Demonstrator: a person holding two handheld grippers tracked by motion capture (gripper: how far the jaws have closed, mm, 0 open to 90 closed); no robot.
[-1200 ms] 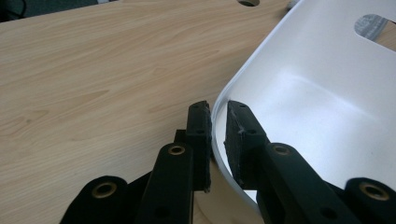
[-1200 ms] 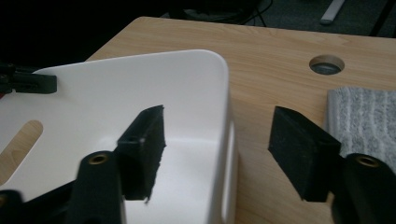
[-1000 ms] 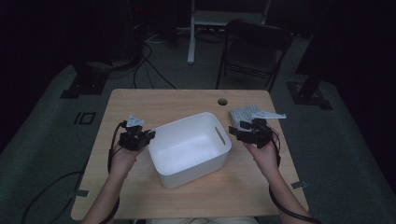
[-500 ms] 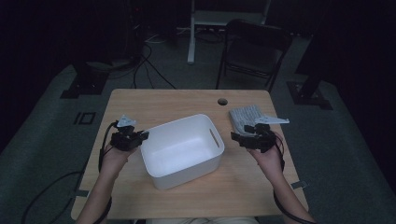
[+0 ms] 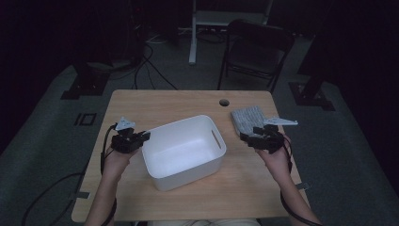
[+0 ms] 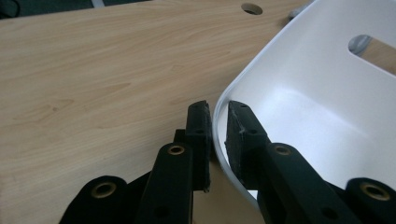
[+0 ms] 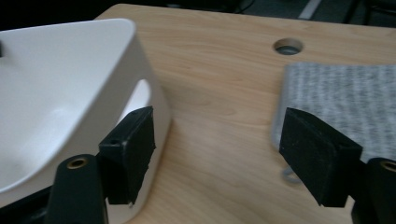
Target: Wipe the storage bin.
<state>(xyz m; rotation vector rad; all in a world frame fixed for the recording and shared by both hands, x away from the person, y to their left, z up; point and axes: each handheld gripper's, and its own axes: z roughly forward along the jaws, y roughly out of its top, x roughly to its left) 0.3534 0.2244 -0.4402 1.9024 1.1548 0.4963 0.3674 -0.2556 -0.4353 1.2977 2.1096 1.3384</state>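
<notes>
Left gripper [image 6: 218,122] clamps one white bin [image 5: 183,153]; one grey cloth [image 5: 248,119] nearby.

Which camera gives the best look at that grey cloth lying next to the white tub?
The right gripper view: the grey cloth lies close up, flat on the table, its woven texture plain. The high view shows the cloth small, beside the white tub, partly covered by the right hand-held gripper. The left gripper view catches a grey sliver through the tub's handle slot.

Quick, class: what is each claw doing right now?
Left claw: shut on the white tub rim.
Right claw: open, holding nothing, beside the grey cloth.
</notes>
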